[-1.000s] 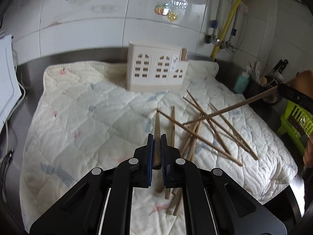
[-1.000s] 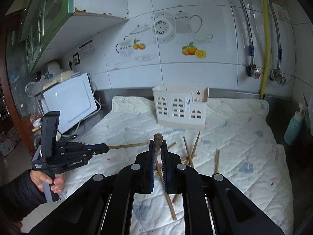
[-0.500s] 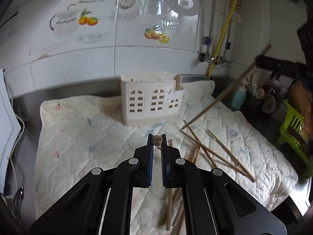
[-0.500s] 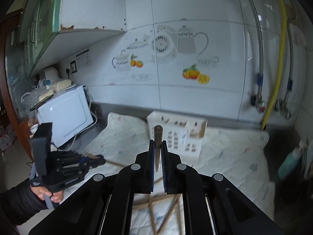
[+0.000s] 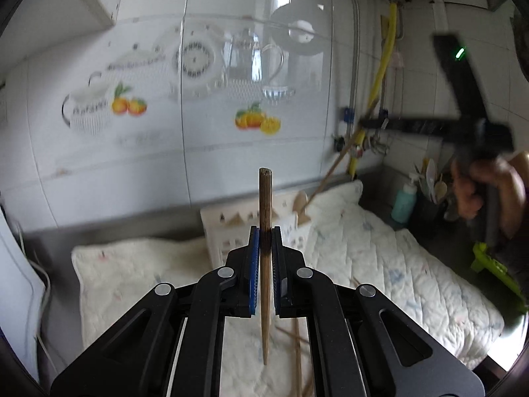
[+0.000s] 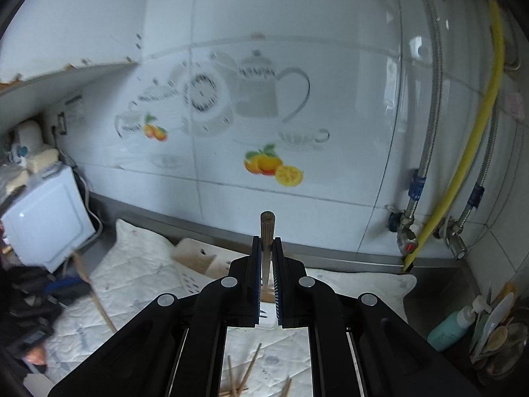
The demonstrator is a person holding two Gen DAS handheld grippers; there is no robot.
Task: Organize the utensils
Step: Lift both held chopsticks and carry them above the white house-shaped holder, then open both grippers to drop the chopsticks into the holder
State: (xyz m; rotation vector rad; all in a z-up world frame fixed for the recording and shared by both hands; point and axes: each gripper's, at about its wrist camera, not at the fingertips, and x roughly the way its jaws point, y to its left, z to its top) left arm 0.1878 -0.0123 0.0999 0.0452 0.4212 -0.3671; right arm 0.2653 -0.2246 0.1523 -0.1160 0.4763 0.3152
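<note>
My left gripper [image 5: 264, 231] is shut on a wooden chopstick [image 5: 265, 198] held upright, its thin tip hanging down over the quilted mat [image 5: 380, 264]. The cream utensil holder [image 5: 231, 228] stands just behind it. My right gripper [image 6: 267, 241] is shut on another chopstick [image 6: 266, 228], also upright, above the holder [image 6: 198, 261]. In the left wrist view the right gripper [image 5: 367, 122] holds its chopstick [image 5: 334, 165] slanting down with its tip at the holder's right end. Loose chopsticks [image 6: 248, 374] lie on the mat below.
A tiled wall [image 6: 231, 132] with fruit decals is close behind. A white microwave [image 6: 46, 218] stands at the left. A teal bottle [image 6: 453, 327] and a jar of spoons [image 6: 496, 337] stand at the right, near pipes and a yellow hose [image 6: 469, 145].
Both grippers have lifted their chopsticks off the mat, tipped them upright and moved toward the holder. The right chopstick's tip now reaches the holder's right end.
</note>
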